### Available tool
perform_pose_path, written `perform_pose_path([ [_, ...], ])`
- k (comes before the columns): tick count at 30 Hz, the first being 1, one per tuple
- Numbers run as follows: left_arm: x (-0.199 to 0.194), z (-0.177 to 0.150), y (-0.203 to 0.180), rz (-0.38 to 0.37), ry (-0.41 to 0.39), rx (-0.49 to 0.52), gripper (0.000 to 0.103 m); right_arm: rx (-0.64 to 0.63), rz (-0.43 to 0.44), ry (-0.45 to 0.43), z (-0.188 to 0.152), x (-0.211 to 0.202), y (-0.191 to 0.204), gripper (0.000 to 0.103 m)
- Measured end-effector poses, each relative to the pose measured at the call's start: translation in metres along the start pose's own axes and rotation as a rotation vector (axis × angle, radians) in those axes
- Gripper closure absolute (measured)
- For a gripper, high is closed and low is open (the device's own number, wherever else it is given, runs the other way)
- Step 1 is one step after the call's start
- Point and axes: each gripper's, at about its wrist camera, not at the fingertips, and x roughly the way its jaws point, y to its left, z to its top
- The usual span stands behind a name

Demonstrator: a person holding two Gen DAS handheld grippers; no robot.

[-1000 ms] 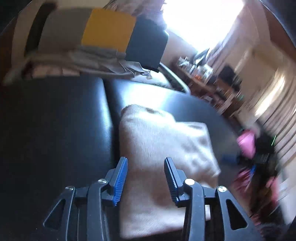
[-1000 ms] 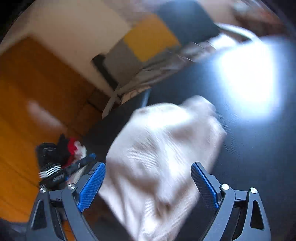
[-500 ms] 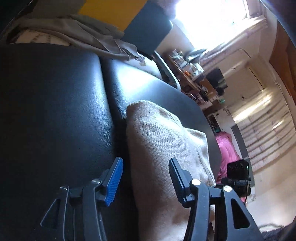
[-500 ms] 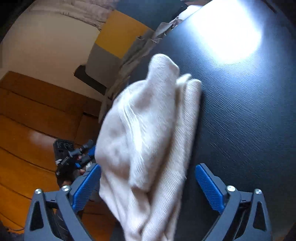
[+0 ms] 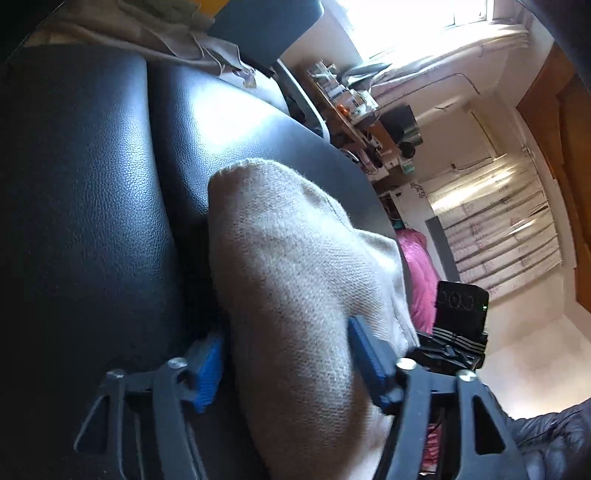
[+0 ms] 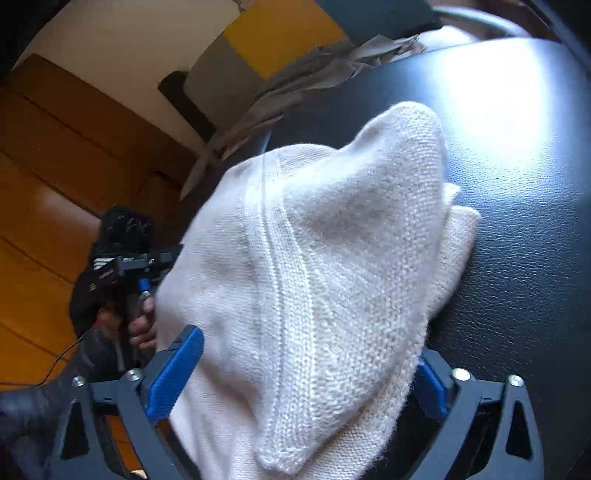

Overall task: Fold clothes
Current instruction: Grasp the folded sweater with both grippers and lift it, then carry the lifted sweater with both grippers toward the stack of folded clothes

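A folded cream knitted sweater (image 5: 295, 295) lies on a black leather seat (image 5: 92, 221). My left gripper (image 5: 288, 365) has its jaws wide apart, one on each side of the sweater's near end, and the fabric bulges up between them. My right gripper (image 6: 299, 369) is also wide open and straddles the sweater (image 6: 314, 258) from the opposite side. The sweater's top layer is humped up. The left gripper and the hand holding it show at the left of the right wrist view (image 6: 125, 266). The right gripper's body shows in the left wrist view (image 5: 458, 321).
A heap of grey and beige clothes (image 5: 147, 33) lies at the far end of the seat (image 6: 517, 221), against a yellow, grey and dark cushion (image 6: 280, 33). A pink garment (image 5: 417, 273) lies beyond the seat's edge. A cluttered desk (image 5: 354, 107) stands by the window. The floor is wood (image 6: 37, 184).
Both grippers have moved in closer, so the sweater now sits deeper between each pair of jaws. The sweater's top layer has bunched up higher. Both stay open.
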Motion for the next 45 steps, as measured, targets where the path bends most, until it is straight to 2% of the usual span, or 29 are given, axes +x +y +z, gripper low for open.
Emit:
perform_pose_path([
  [1, -0.003, -0.005, -0.005, 0.016, -0.02, 0.007, 0.057, 0.002, -0.011, -0.002, 0.002, 0.0, -0.001, 0.05],
  [2, -0.006, -0.009, -0.011, 0.032, -0.04, 0.014, 0.061, 0.024, 0.023, 0.0, 0.001, 0.001, -0.002, 0.065],
  [6, -0.044, -0.038, -0.03, 0.063, -0.176, 0.011, 0.066, -0.008, 0.039, -0.009, -0.001, 0.007, 0.019, 0.065],
  [9, -0.094, -0.064, -0.042, 0.1, -0.295, 0.011, 0.067, -0.077, 0.113, 0.011, 0.003, 0.017, 0.05, 0.066],
  [12, -0.152, -0.09, -0.052, 0.156, -0.412, 0.022, 0.067, -0.182, 0.211, 0.058, 0.01, 0.04, 0.106, 0.066],
  [15, -0.222, -0.116, -0.063, 0.243, -0.549, 0.043, 0.067, -0.281, 0.304, 0.091, 0.023, 0.064, 0.168, 0.066],
  [18, -0.302, -0.137, -0.073, 0.356, -0.702, 0.068, 0.067, -0.413, 0.413, 0.114, 0.041, 0.09, 0.254, 0.066],
  [23, -0.434, -0.162, -0.092, 0.546, -0.965, 0.083, 0.067, -0.649, 0.571, 0.119, 0.076, 0.126, 0.424, 0.066],
  [26, -0.499, -0.171, -0.087, 0.627, -1.077, 0.02, 0.067, -0.789, 0.643, 0.116, 0.094, 0.147, 0.537, 0.066],
  [29, -0.539, -0.178, -0.055, 0.739, -1.107, -0.145, 0.066, -0.874, 0.633, 0.157, 0.096, 0.182, 0.612, 0.066],
  [31, -0.546, -0.183, -0.003, 0.827, -1.042, -0.327, 0.066, -0.917, 0.568, 0.206, 0.087, 0.218, 0.641, 0.066],
  [32, -0.545, -0.186, 0.019, 0.845, -1.014, -0.393, 0.066, -0.936, 0.526, 0.236, 0.081, 0.24, 0.652, 0.066],
  [34, -0.546, -0.202, 0.06, 0.817, -1.031, -0.498, 0.063, -0.958, 0.442, 0.288, 0.067, 0.282, 0.661, 0.066],
  [35, -0.546, -0.211, 0.08, 0.799, -1.043, -0.55, 0.063, -0.964, 0.4, 0.312, 0.059, 0.304, 0.661, 0.063],
  [36, -0.549, -0.218, 0.088, 0.758, -1.07, -0.573, 0.062, -0.965, 0.372, 0.329, 0.053, 0.32, 0.661, 0.058],
  [37, -0.55, -0.22, 0.088, 0.756, -1.081, -0.57, 0.061, -0.95, 0.391, 0.323, 0.053, 0.319, 0.659, 0.055],
  [40, -0.554, -0.22, 0.078, 0.812, -1.091, -0.544, 0.058, -0.905, 0.445, 0.304, 0.053, 0.316, 0.654, 0.048],
  [41, -0.557, -0.218, 0.07, 0.838, -1.096, -0.537, 0.058, -0.895, 0.455, 0.297, 0.054, 0.314, 0.653, 0.039],
  [42, -0.559, -0.216, 0.062, 0.863, -1.1, -0.53, 0.058, -0.905, 0.444, 0.285, 0.054, 0.31, 0.655, 0.037],
  [44, -0.563, -0.211, 0.047, 0.915, -1.109, -0.516, 0.058, -0.931, 0.428, 0.239, 0.064, 0.304, 0.658, 0.037],
  [45, -0.565, -0.209, 0.039, 0.94, -1.113, -0.509, 0.058, -0.954, 0.422, 0.186, 0.068, 0.29, 0.647, 0.037],
])
